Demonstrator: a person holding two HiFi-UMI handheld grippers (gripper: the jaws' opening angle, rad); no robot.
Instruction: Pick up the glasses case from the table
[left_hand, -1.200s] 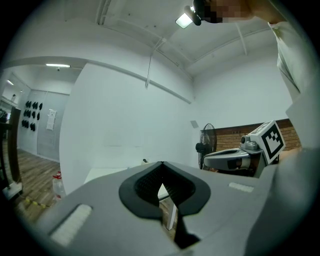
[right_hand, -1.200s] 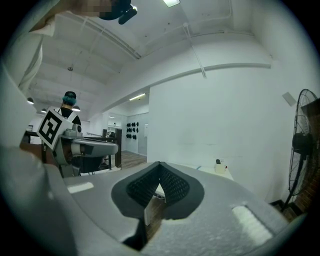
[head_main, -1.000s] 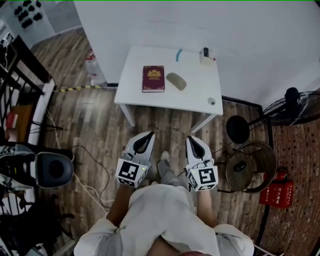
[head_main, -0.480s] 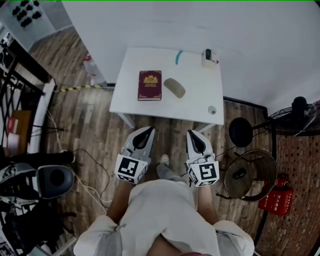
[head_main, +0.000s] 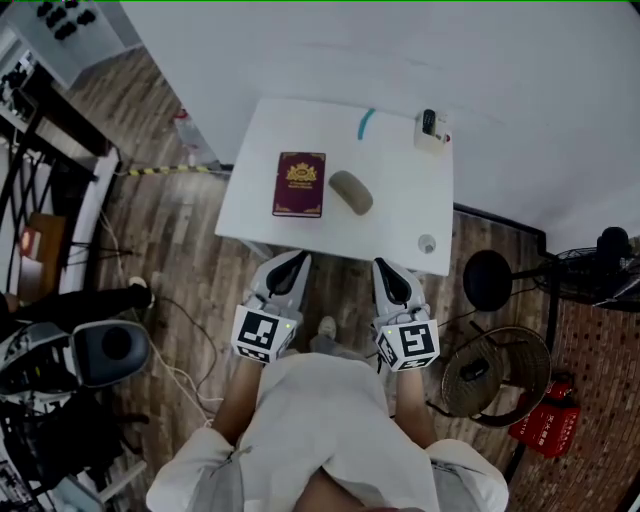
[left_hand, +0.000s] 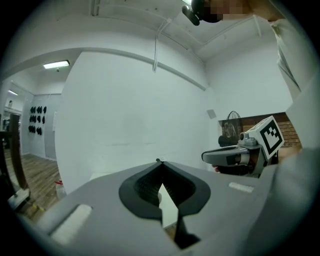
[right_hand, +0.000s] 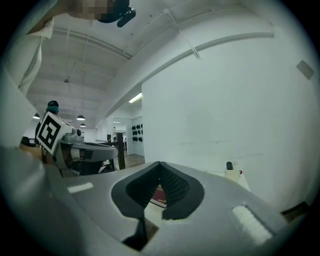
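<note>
The glasses case (head_main: 351, 192), a grey-olive oval, lies in the middle of the white table (head_main: 400, 200), just right of a dark red book (head_main: 300, 184). Both grippers are held side by side short of the table's near edge, pointing at it. My left gripper (head_main: 296, 260) is shut and empty, below the book. My right gripper (head_main: 386, 267) is also shut and empty, below and right of the case. The left gripper view shows its tips (left_hand: 159, 161) meeting and the right gripper (left_hand: 235, 157) beside it. In the right gripper view the book (right_hand: 159, 196) shows through the shut jaws.
On the table also lie a teal stick (head_main: 366, 124), a white box with a black remote (head_main: 431, 131) and a small round thing (head_main: 427, 243). Right of the table stand a black stool (head_main: 487, 281), a floor fan (head_main: 488, 370) and a red extinguisher (head_main: 545, 425). A grey machine (head_main: 105, 350) sits left.
The person has stepped toward the table, so both grippers are closer to its near edge. Both stay shut and side by side.
</note>
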